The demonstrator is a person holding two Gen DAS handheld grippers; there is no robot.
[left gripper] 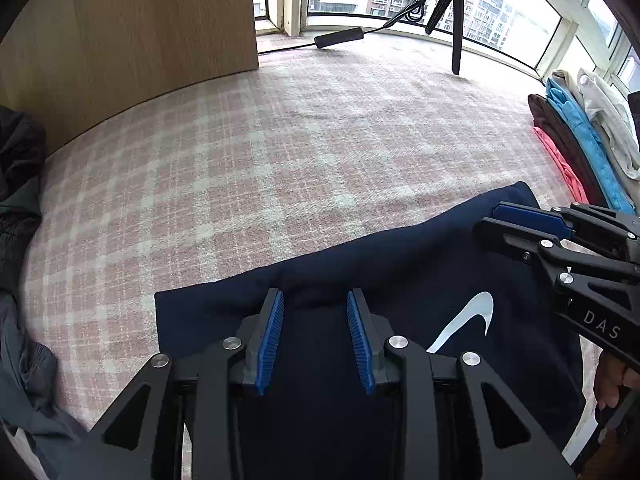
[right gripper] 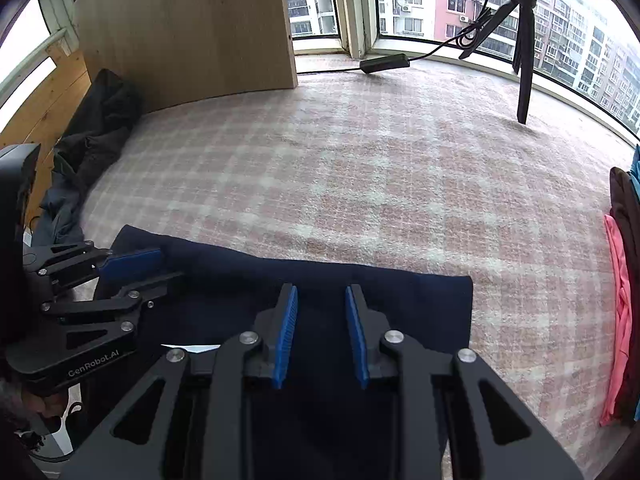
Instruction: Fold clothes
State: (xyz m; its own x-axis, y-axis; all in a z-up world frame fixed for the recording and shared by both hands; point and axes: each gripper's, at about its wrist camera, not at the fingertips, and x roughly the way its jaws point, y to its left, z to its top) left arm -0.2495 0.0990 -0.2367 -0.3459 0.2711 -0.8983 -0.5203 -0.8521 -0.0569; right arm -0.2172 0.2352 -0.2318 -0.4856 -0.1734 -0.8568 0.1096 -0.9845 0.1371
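Observation:
A navy garment with a white swoosh logo lies folded flat on the pink plaid surface; it also shows in the right wrist view. My left gripper is open and empty above its near-left part. My right gripper is open and empty over its right part. Each gripper shows in the other's view: the right one at the garment's far right, the left one at its left edge.
A stack of folded clothes in pink, brown, blue and white lies at the right, also in the right wrist view. Dark clothes are piled at the left by a wooden panel. A tripod and cable box stand by the window.

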